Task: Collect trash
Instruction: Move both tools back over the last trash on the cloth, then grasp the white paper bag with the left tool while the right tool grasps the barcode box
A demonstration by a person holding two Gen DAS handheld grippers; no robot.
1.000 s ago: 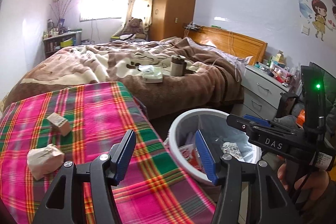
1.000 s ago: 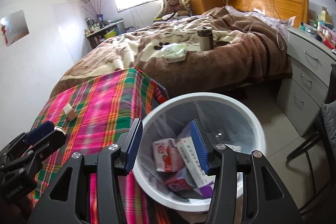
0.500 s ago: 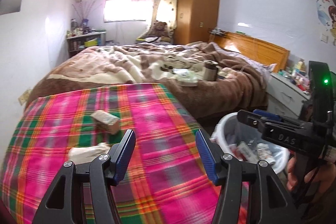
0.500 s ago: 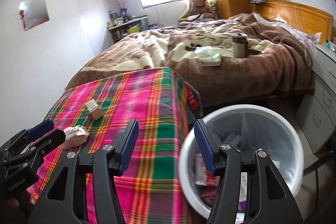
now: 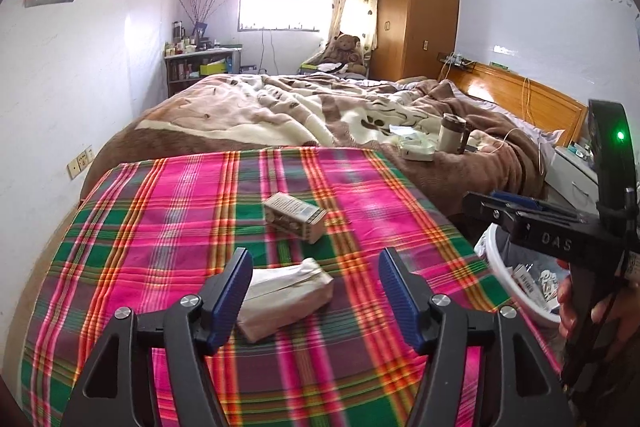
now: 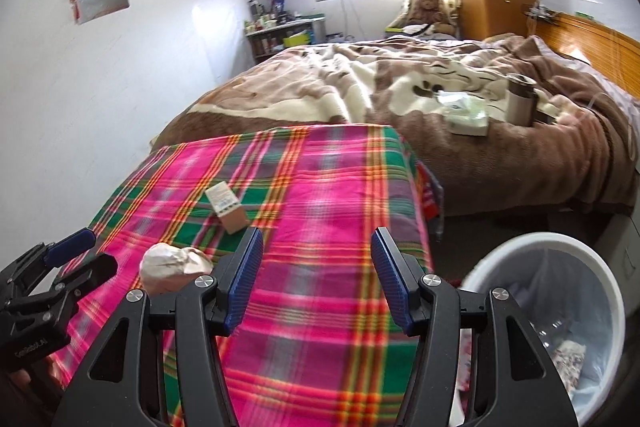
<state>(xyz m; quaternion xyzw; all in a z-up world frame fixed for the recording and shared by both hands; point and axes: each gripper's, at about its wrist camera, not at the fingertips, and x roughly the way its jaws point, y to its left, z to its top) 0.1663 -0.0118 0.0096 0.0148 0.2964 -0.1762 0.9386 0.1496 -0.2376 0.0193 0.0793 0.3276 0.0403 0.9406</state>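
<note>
Two scraps remain on the pink-and-green plaid cloth [image 5: 160, 227] — a crumpled pale paper packet [image 5: 286, 291] between the left gripper's [image 5: 316, 291] widening, untouching jaws, then a small tan carton [image 5: 294, 215]. Right gripper [image 6: 316, 279] spread, empty. Next: lower, pinch, carry to the white lined bin [image 6: 520, 247].

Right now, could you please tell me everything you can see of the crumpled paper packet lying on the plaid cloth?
The crumpled paper packet is off-white, wrinkled and soft-looking, with one end folded or pinched shut. It lies flat on its side on the pink-and-green plaid cloth, nearer the cameras than the small cardboard box and apart from it. Only the cloth touches it. In the left wrist view it lies just ahead of the left gripper, whose jaws are opening and not pressing on it.
</note>
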